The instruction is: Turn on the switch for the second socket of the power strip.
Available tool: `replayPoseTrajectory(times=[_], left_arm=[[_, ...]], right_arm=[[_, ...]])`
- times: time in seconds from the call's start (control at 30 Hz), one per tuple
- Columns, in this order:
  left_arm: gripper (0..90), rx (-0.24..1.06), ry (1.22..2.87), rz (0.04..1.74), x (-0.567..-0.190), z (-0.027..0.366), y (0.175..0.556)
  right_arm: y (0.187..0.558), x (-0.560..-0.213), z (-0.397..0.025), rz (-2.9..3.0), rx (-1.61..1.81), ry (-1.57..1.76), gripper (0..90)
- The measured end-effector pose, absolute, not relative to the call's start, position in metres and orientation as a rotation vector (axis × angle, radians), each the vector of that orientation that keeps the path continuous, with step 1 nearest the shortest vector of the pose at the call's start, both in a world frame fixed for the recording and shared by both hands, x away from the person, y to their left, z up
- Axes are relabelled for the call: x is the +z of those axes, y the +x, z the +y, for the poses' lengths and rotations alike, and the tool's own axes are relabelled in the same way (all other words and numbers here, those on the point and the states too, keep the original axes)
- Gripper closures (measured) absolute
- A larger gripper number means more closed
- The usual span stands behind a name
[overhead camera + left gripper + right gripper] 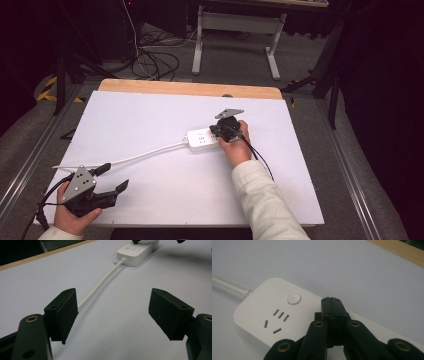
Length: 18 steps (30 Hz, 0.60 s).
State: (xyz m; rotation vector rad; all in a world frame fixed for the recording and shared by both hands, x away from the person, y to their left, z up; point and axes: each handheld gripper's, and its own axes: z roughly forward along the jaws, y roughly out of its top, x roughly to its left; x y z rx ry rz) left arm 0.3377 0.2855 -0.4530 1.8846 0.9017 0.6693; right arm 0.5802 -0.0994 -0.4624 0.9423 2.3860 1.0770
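Observation:
A white power strip (201,138) lies right of the middle of the white table, and its white cable (135,158) runs left towards the table's edge. My right gripper (217,132) is over the strip's right part with its jaws shut together. In the right gripper view the shut tips (331,300) sit just right of the strip's round button (293,298), above the strip (267,315), with nothing between them. My left gripper (113,177) hovers open at the near left. Its jaws (113,298) stand wide apart, with the cable (100,285) running between them towards the strip (136,251).
The white board (150,120) covers the table, with a wooden strip (190,88) along its far edge. Beyond the table, loose cables (155,62) and a white frame (235,30) are on the floor. Dark stands flank both sides.

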Motion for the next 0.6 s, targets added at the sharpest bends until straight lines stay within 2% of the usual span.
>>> replayPoseTrajectory(times=[0.6], left_arm=[[24.0, 0.667, 1.883, 0.903, -0.4528, 0.2853, 0.3373]], right_arm=[[0.5807, -0.4588, -0.0934, 2.4, 1.011, 0.955, 90.0]])
